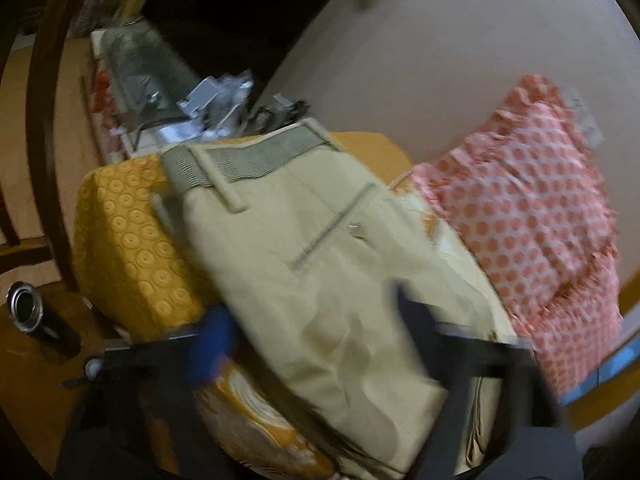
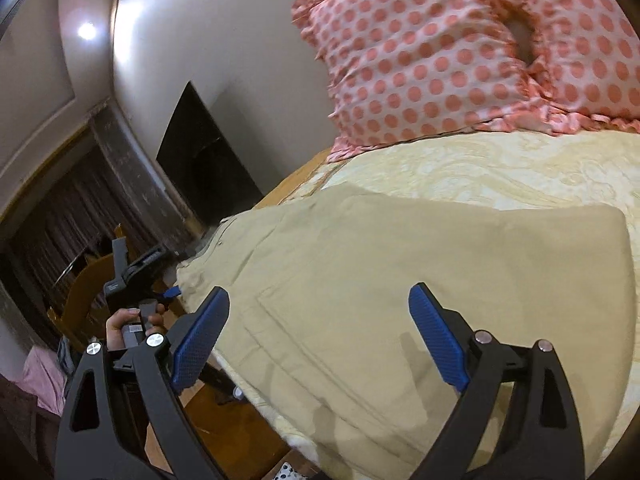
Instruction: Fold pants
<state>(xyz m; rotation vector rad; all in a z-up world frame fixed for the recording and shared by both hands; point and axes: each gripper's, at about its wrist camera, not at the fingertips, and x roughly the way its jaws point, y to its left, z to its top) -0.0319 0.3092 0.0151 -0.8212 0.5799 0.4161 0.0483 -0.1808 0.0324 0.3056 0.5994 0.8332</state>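
No text, brand, number or sign can be read in either view. The left wrist view is smeared by motion blur, so the clutter of grey and white items (image 1: 216,100) behind the pants (image 1: 320,264) shows no legible marking. In the right wrist view, a small pale label (image 2: 113,287) sits on the black body of the other handheld device, but it is too small to make out any characters.
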